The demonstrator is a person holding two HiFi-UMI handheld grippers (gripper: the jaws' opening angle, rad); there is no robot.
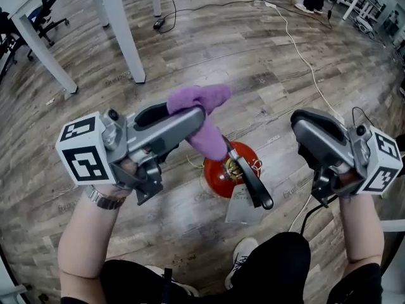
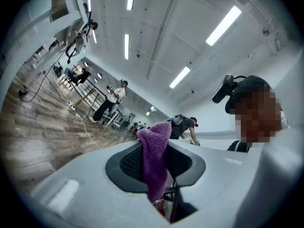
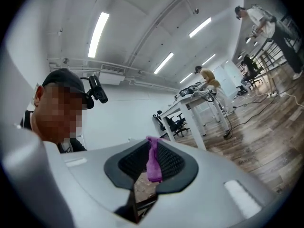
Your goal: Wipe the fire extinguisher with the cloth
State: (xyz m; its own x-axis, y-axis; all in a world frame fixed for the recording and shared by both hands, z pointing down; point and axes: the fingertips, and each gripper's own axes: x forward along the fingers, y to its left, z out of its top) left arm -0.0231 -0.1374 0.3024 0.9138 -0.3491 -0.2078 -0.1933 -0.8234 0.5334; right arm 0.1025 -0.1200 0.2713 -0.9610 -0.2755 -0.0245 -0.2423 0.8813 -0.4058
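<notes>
Nearest me, the left hand-held gripper (image 1: 201, 114) is clenched on the purple cloth (image 1: 196, 97), above the red fire extinguisher (image 1: 221, 173) standing on the floor (image 1: 190, 43). The right hand-held gripper (image 1: 300, 124) pinches a purple scrap (image 3: 153, 164) (origin unclear). Wiping looks not yet begun; next I'd lower the cloth onto the cylinder.

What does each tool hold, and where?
Left tool: purple cloth, pinched mid-length, both ends free. Right tool: a thin purple strip pinched between its pads; which part cannot be told.
</notes>
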